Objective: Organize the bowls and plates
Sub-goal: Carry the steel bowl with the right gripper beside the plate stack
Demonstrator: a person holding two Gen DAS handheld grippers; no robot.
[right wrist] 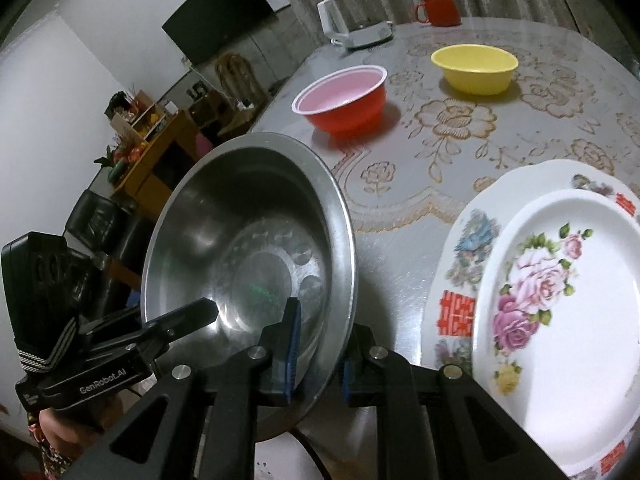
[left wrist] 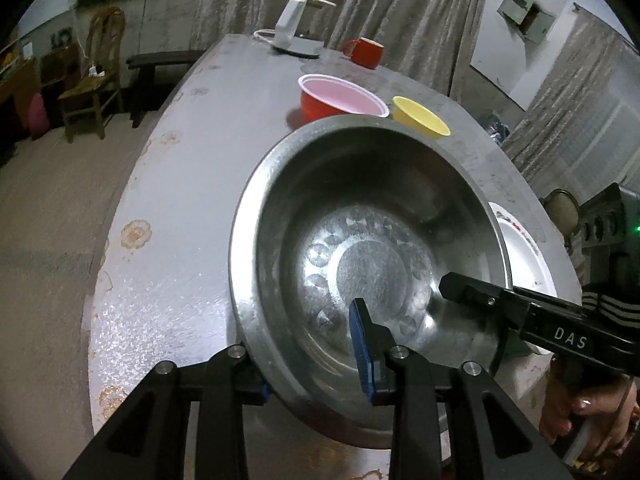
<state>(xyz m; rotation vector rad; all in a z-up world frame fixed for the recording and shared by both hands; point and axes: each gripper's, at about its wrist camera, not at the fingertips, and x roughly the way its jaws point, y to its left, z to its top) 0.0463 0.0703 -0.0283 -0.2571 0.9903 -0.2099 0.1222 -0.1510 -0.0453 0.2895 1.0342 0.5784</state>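
Two grippers are pinching one steel bowl (right wrist: 244, 248) at its near rim, each with one finger inside and one outside the wall. Going left to right in the right wrist view: the left gripper (right wrist: 200, 312) is reaching in from eight o'clock and gripping the rim, the bowl is tilting above the table (right wrist: 400, 248), and the right gripper (right wrist: 318, 368) is clamping the rim at six o'clock. Two stacked floral plates (right wrist: 552, 304) are lying at three o'clock, just beside the bowl. A red bowl (right wrist: 344, 100) is sitting at twelve o'clock and a yellow bowl (right wrist: 474, 66) at one o'clock, well apart. Judging by position, the right gripper is nearer the plates, so any carry that way is probably leading with it.
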